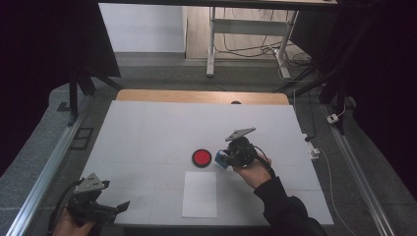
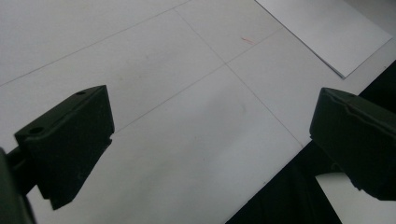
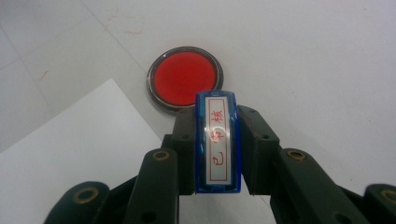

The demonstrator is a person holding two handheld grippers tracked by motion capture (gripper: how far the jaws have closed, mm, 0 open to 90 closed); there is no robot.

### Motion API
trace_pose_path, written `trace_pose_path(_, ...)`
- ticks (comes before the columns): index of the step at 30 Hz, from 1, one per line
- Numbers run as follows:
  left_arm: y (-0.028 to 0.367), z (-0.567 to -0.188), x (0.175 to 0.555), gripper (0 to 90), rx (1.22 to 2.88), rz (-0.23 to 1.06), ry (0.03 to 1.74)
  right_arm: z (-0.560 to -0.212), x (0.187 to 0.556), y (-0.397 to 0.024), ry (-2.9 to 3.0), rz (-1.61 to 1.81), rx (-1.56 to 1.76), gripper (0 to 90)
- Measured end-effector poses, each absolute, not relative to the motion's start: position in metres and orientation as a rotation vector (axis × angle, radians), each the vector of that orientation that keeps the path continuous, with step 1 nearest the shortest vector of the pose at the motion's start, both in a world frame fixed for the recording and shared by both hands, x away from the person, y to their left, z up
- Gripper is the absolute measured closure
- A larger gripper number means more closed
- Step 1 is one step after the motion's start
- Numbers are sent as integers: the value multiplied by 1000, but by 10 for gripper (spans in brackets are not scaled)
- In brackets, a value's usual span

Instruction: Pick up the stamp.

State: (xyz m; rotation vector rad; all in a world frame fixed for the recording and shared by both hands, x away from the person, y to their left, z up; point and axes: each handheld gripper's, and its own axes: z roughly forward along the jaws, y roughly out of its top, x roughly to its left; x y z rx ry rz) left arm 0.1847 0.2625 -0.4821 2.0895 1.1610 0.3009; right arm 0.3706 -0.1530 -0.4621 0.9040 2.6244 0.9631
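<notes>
My right hand-held gripper [image 3: 217, 140] is clamped on a blue stamp [image 3: 217, 142], its two black jaws pressing the stamp's long sides. The stamp's top carries a white label with red characters inside a red frame, and that label faces up toward the camera in the right gripper view. In the high view this right hand-held gripper [image 1: 222, 160] sits right of the counter's middle, with the blue stamp [image 1: 221, 160] showing at its left tip, just beside the red ink pad [image 1: 201, 157]. The pad is a round, open dish with a dark metal rim; it lies on the counter [image 1: 147, 132] a little to the left of the stamp, and I cannot tell whether the stamp touches the counter. A white sheet of paper [image 1: 199, 193] lies nearer to me than the pad, its far edge close to the pad but apart from it.

My left hand-held gripper [image 1: 115, 209] rests at the near left corner of the counter, well apart from the rest, its jaws spread wide with nothing between them
</notes>
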Motion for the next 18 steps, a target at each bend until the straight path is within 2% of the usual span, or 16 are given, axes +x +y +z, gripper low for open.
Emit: trace_pose_path(18,262,-482,184,4,2096,302,1151,-447,355,-166,2627,1071,751,703)
